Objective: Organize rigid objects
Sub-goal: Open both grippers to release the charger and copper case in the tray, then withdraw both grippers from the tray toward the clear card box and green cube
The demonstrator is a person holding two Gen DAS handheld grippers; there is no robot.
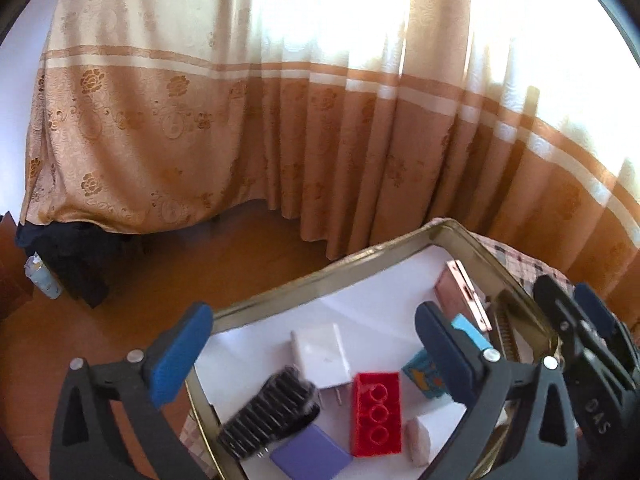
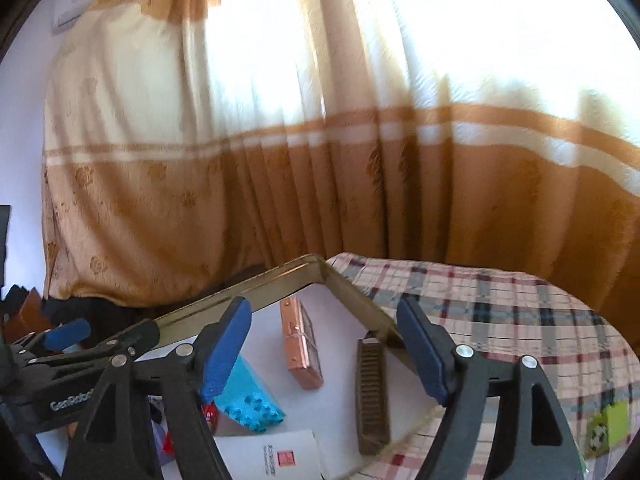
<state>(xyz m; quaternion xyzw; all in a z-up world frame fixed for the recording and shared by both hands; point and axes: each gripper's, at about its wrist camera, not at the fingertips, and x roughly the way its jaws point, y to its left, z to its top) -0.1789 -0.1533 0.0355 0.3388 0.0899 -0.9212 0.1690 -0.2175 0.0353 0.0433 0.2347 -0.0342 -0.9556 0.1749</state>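
A gold-rimmed metal tin (image 1: 304, 280) with a white floor holds several small things: a white charger (image 1: 324, 358), a red brick (image 1: 376, 416), a black comb-like piece (image 1: 268, 412), a purple block (image 1: 312, 458), a copper box (image 1: 460, 288) and a blue brick (image 2: 248, 396). My left gripper (image 1: 316, 356) is open and empty above the tin. My right gripper (image 2: 324, 348) is open and empty above the tin's right side, over the copper box (image 2: 300, 344) and a brown comb (image 2: 372, 392). It shows in the left wrist view (image 1: 580, 320).
The tin (image 2: 352, 292) sits on a plaid cloth (image 2: 500, 320). A beige and orange curtain (image 1: 280, 140) hangs behind. The wooden floor (image 1: 180, 272) lies to the left. A green card with a football (image 2: 604, 428) lies on the cloth at right.
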